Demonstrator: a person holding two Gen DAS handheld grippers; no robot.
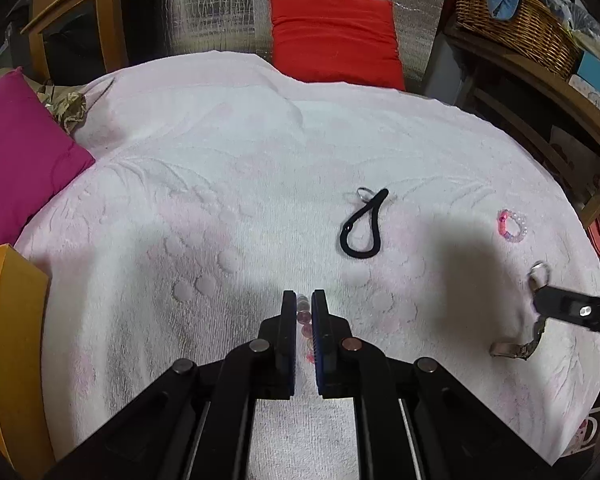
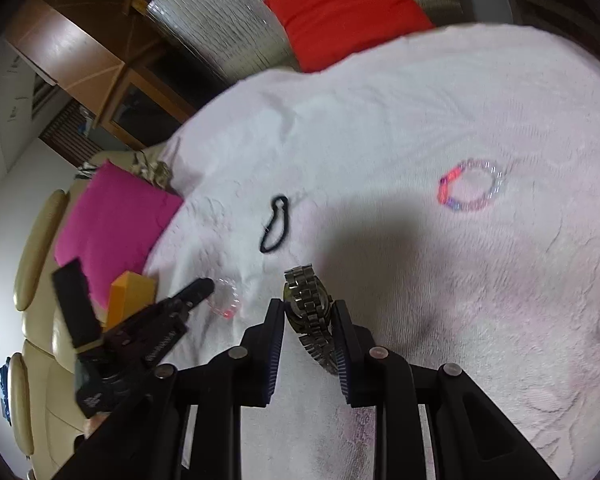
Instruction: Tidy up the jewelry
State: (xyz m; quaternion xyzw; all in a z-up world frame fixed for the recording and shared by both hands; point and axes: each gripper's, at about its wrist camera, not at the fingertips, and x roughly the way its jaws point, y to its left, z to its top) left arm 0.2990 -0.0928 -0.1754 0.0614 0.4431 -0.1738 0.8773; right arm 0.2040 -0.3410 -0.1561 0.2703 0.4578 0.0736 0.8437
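Observation:
My left gripper [image 1: 303, 300] is shut on a clear and pink bead bracelet [image 1: 304, 320], held just above the white towel [image 1: 220, 184]; the bracelet also shows in the right wrist view [image 2: 226, 300] at the left gripper's tip [image 2: 204, 286]. My right gripper [image 2: 309, 306] is shut on a silver metal watch [image 2: 310, 312]; in the left wrist view the watch [image 1: 516, 348] hangs from the right gripper [image 1: 540, 300]. A black cord loop [image 1: 362, 226] with a small ring lies mid-towel. A pink and purple bead bracelet [image 2: 470, 186] lies further right.
An orange box [image 1: 8, 320] stands at the towel's left edge, next to a magenta cushion [image 1: 16, 152]. A red cushion [image 1: 332, 36] lies behind the towel. A wicker basket [image 1: 516, 24] sits on wooden shelves at the right.

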